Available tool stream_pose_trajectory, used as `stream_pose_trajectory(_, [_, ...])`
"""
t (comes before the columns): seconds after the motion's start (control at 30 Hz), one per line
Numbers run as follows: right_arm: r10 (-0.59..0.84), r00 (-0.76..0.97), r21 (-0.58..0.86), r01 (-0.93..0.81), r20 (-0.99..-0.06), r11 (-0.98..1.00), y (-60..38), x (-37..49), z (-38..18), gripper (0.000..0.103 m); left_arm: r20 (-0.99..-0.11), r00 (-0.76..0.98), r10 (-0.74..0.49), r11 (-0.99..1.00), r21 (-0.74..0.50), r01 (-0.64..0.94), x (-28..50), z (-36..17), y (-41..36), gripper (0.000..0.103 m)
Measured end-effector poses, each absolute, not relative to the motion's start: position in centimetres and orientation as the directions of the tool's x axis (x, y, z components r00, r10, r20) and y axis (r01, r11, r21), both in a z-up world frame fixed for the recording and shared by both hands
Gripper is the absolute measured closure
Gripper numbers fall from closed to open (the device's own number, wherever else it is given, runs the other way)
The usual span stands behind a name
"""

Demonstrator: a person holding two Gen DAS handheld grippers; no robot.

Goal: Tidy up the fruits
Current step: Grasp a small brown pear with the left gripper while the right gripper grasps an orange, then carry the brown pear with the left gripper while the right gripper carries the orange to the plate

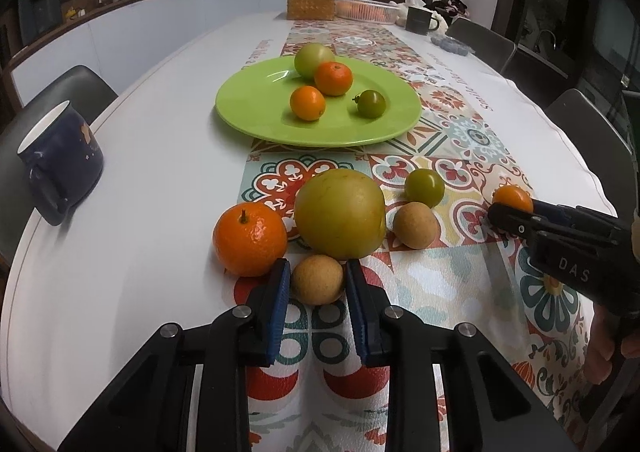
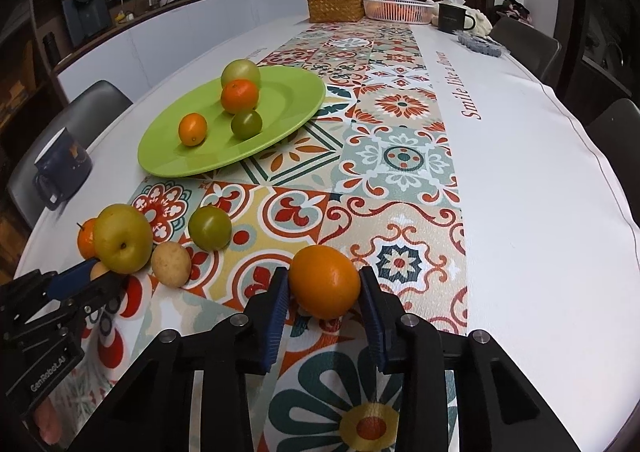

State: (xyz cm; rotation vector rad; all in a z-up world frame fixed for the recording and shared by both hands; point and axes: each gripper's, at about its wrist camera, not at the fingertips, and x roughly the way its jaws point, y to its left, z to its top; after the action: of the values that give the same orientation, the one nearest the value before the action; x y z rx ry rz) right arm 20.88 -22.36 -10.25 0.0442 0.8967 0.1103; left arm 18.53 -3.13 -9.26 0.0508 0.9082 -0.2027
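Ribbed blue pads line the black fingers of both our grippers. Our left gripper stands released around a small tan, rough-skinned round fruit, a narrow gap showing on each side of it. Our right gripper brackets a smooth orange kumquat; its pads sit very near the peel, but we cannot tell whether they press it.

Both fruits lie on the patterned runner near the table's front edge. Just behind the tan fruit sit a dimpled mandarin with a stem, a large yellow-green pear, a second tan fruit and a glossy green tomato.

Farther along the runner a shiny lime-green plate carries a pale green round fruit, a mandarin, a kumquat and a small green tomato.

At the left edge stands a dark blue mug.

Only the right wrist view shows the pear's dimpled stem end and the cloth's lettering "Smile like a flower".
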Motion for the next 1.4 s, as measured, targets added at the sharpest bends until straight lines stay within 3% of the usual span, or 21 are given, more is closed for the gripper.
stream_pose_trajectory(0.63, [0.18, 0.651, 0.101, -0.156, -0.737, 0.983, -20.0, 16.4, -6.4, 0.067, -0.739, 0.648, -0.184, 0.974, -0.051, 0.219, 15.6, -5.7, -2.6, 0.075])
stream_pose_trajectory(1.4, [0.225, 0.752, 0.108, -0.202, -0.619, 0.973, -18.1, 16.4, 1.2, 0.067, -0.61, 0.763, -0.215, 0.964, -0.008, 0.266, 14.9, 2.5, -1.6, 0.075])
